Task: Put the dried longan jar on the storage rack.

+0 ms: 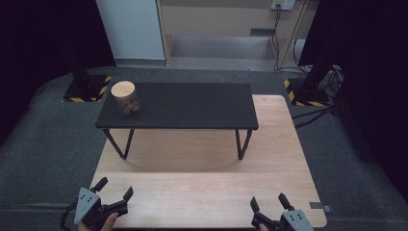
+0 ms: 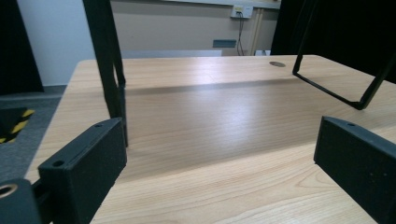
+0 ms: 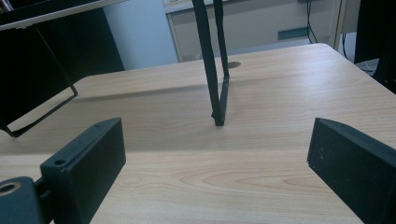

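The jar, clear with a round wooden lid and brownish lumps inside that I cannot identify, stands upright at the far-left end of the black shelf, near its left edge. That shelf is a low, dark board raised on thin black legs, and it sits on the far half of my wooden table.

My left gripper hangs at the near-left corner of the table, jaws spread wide with nothing between them. Looking along it, I see one shelf leg rising close ahead on the left, and the looped foot of the other leg farther off to the right, with bare tabletop in between.

My right gripper is at the near-right edge of the table, jaws likewise parted and empty. Straight ahead of it stands a shelf leg, planted on the wood; the other leg's loop shows at the left.

Both grippers are well apart from the jar, with the shelf's front edge and legs between us. Beyond the table lie grey floor, yellow-and-black striped stand bases, and cables at the right.
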`<action>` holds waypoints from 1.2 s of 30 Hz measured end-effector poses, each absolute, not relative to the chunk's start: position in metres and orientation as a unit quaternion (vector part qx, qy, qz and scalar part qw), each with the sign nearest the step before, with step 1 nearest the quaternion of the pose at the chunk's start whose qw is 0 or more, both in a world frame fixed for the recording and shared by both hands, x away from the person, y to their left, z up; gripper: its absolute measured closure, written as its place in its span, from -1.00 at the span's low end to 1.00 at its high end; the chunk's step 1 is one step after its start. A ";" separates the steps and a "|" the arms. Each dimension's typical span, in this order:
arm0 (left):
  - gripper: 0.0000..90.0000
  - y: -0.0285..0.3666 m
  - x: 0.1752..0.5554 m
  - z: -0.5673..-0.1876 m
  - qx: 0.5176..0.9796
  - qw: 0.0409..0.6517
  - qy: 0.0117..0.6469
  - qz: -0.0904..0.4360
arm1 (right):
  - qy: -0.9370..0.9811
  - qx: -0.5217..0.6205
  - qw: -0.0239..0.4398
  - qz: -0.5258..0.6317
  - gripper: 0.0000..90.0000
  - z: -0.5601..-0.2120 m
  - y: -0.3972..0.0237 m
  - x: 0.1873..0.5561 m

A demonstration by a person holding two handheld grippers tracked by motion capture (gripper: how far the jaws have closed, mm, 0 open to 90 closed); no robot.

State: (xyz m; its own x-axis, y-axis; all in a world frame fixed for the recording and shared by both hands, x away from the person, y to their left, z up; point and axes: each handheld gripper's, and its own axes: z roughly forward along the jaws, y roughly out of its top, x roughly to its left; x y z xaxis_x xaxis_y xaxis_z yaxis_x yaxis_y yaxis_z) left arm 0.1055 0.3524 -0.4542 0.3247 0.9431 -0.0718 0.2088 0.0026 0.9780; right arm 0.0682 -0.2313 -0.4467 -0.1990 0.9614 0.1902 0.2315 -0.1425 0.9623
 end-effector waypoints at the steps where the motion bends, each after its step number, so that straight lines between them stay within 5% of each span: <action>1: -0.98 0.352 0.104 -0.456 0.614 0.531 0.468 0.350 | 0.559 0.533 0.341 0.535 -0.90 -0.447 -0.231 0.068; 36: -0.98 0.351 0.096 -0.454 0.608 0.516 0.482 0.363 | 0.551 0.538 0.346 0.536 -0.90 -0.456 -0.232 0.073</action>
